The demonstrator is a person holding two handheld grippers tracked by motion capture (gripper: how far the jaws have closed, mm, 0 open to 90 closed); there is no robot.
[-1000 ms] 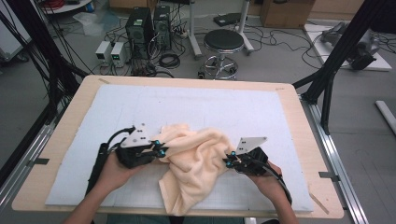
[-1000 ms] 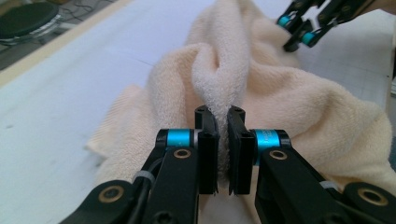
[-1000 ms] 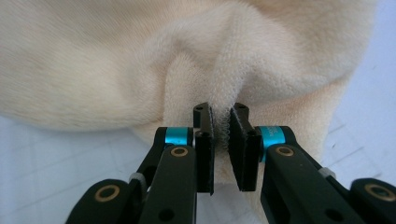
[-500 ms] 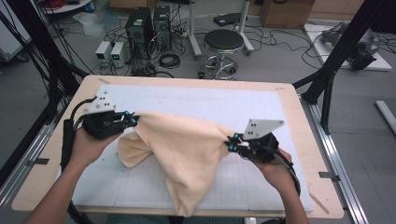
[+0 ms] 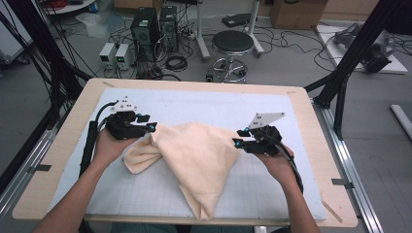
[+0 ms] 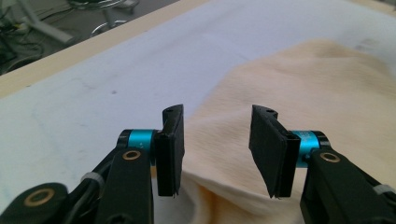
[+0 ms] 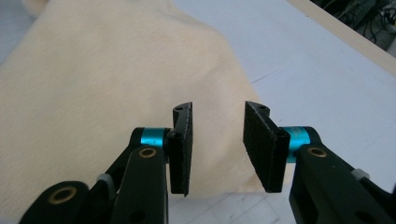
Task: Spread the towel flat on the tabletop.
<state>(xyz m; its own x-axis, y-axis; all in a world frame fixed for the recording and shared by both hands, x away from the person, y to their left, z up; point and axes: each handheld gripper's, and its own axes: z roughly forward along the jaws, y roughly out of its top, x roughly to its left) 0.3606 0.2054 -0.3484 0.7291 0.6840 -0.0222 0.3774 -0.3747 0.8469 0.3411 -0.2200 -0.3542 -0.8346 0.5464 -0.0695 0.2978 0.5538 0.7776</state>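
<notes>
- The work in hand looks like spreading a cream towel [image 5: 194, 160] flat on the white mat [image 5: 204, 104]; by my reading this is the moment of release after a sideways pull
- The left gripper [image 5: 145, 127] sits at the towel's left corner; its jaws have just been opening and now stand apart, the cloth lying below and beyond them, no pad pressing on it
- In the left gripper view the towel's folded edge [image 6: 224, 191] runs under the gap between the jaws, so the cloth is free of that claw
- The right gripper [image 5: 239, 137] is just beside the towel's right corner; its jaws have just been opening too and stand apart with nothing clamped
- In the right gripper view the towel's corner [image 7: 219, 154] lies on the mat beneath the gap, the rest stretching away to the left
- The towel lies across the middle of the mat, bunched near the left hand [image 5: 109, 145], with a long point hanging towards the near table edge [image 5: 184, 219]
- Next move, I judge: each claw must find a fresh edge, likely the bunched fold and the near point, close on a single layer and draw it out
</notes>
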